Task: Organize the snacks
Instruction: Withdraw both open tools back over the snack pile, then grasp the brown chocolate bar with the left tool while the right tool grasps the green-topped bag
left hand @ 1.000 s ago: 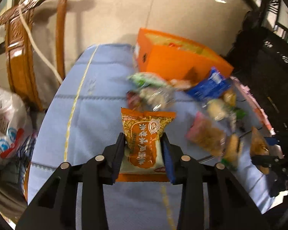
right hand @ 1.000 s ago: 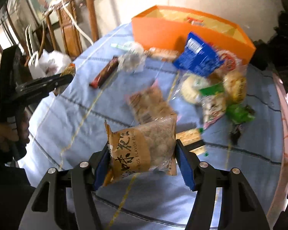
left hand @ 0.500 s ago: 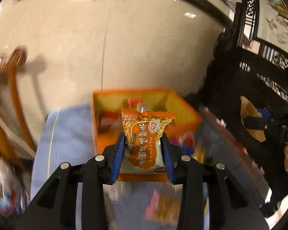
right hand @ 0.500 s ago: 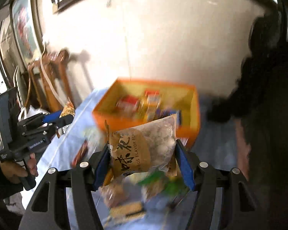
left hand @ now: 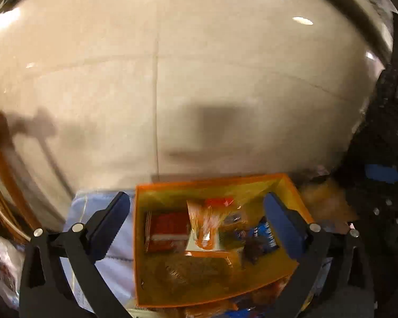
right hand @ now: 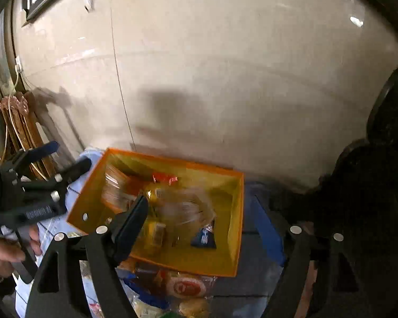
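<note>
Both tongs, left [left hand: 197, 221] and right [right hand: 199, 228], have just opened, apart over the box [left hand: 156, 288]; two packets [left hand: 205, 222] [right hand: 184, 208] drop in; more snacks [right hand: 185, 287] wait on the table [left hand: 114, 265].

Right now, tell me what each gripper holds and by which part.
Nothing. The left gripper stands open; its orange packet is loose over the orange box. The right gripper has just been opening; its blurred bag is free.

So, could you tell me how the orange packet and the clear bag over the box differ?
The orange packet is opaque, orange with a white base; the clear bag is see-through with pale contents. The orange packet looks flat, the clear bag puffier. Both are blurred, in or just above the orange box.
</note>
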A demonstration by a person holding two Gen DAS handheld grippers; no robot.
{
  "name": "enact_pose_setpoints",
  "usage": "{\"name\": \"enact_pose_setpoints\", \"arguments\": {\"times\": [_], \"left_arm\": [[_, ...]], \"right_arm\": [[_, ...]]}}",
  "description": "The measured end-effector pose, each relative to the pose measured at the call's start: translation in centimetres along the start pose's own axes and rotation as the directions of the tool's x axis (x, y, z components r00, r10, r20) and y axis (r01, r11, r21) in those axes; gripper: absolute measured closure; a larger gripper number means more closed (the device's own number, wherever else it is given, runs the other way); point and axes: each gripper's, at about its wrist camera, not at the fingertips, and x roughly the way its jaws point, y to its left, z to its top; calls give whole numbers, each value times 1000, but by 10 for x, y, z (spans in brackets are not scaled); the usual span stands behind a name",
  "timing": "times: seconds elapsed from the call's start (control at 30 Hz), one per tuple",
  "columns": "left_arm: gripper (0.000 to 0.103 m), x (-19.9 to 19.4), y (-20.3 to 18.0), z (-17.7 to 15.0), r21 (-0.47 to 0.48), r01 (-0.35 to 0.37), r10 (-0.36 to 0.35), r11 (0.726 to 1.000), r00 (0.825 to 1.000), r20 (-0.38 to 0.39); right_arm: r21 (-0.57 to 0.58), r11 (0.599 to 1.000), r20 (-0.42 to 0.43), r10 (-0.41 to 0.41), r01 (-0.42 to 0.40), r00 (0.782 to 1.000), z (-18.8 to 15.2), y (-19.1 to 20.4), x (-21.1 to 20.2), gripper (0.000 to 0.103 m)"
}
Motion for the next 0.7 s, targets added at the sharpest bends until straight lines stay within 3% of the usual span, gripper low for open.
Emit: {"name": "enact_pose_setpoints", "arguments": {"times": [0.13,0.27,0.43,0.57,0.7], "left_arm": [[5,-7,28,-38,17,19,-19,1000,999,-29],[5,-33,54,-109,79,34,-29,996,998,-64],[5,-44,65,-220,207,15,31,978,975,-219],[5,-31,76,-271,215,-29,94,976,950,-297],[5,-11,86,-284,180,-90,142,980,941,-306]], "right_arm": [[-24,998,-72,64,-66,995,-47,11,10,23],[-104,988,-126,103,-117,987,-126,49,9,21],[-120,984,-196,103,-128,975,-219,73,17,21],[-161,984,-219,43,-80,975,-239,85,33,21],[-177,983,-264,5,-54,964,-246,86,59,18]]}}
